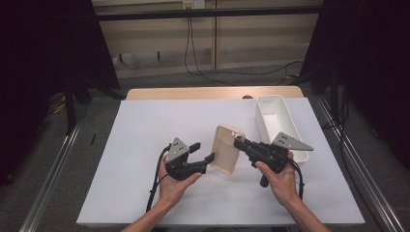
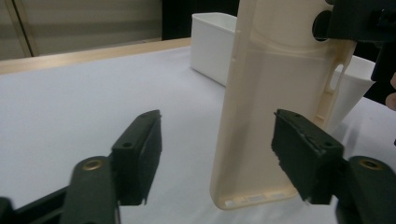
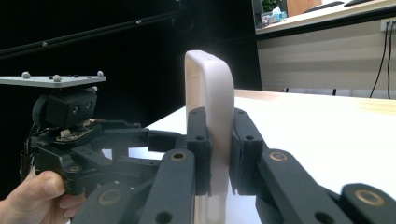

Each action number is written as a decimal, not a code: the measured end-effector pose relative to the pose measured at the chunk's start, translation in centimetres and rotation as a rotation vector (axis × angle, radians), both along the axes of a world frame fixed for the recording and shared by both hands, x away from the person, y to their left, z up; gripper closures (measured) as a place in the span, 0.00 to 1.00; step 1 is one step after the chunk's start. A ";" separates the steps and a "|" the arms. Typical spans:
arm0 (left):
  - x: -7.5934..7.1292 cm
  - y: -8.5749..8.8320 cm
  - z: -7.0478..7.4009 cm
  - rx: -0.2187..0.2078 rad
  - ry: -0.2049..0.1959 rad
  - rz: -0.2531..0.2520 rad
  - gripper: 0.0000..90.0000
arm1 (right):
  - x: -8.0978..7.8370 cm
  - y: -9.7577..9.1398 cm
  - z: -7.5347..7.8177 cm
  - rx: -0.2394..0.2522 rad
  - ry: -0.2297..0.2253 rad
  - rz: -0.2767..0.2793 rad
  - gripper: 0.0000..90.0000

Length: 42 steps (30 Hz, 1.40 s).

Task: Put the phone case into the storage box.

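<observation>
Presently the right tool (image 1: 238, 143) was clamped shut on the upper edge of a cream phone case (image 1: 227, 149), holding it above the white-covered surface (image 1: 145, 125); in the right gripper view its two pads (image 3: 198, 149) pressed on either side of the case's (image 3: 210, 93) thin rim, which rose upright between them. The left tool (image 1: 202, 151) stood with its jaws apart, the case just beside their tips in the high view. In the left gripper view the case (image 2: 275, 107) hung between the two black pads (image 2: 140, 144); the pad at the right sat close against its edge, though contact could not be confirmed, and the pad at the left was clearly apart from it. The case's lower end was near the surface; whether it touched could not be told. A white rectangular bin (image 1: 278, 123) sat on the surface just behind the right tool, beyond the case as seen from the left tool. Each tool was held in one of the person's hands, the left hand (image 1: 176, 186) and the right hand (image 1: 280, 181) coming in from the near edge.
</observation>
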<state>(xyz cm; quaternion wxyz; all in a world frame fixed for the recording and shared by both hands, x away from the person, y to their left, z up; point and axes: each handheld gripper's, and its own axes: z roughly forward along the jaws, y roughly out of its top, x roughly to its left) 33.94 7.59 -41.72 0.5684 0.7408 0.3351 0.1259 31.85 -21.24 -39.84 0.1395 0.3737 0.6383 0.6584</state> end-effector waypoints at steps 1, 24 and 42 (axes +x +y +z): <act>0.1 0.2 0.1 -0.012 -0.004 0.003 0.27 | 0.0 0.0 0.0 -0.006 -0.009 -0.002 0.90; 0.1 1.7 0.2 0.058 -0.092 0.068 0.06 | 0.1 -1.5 0.3 -0.061 -0.059 -0.029 0.90; -0.8 6.1 -0.4 -0.026 -0.121 0.114 0.06 | 0.0 -2.6 0.8 -0.085 -0.079 -0.039 0.90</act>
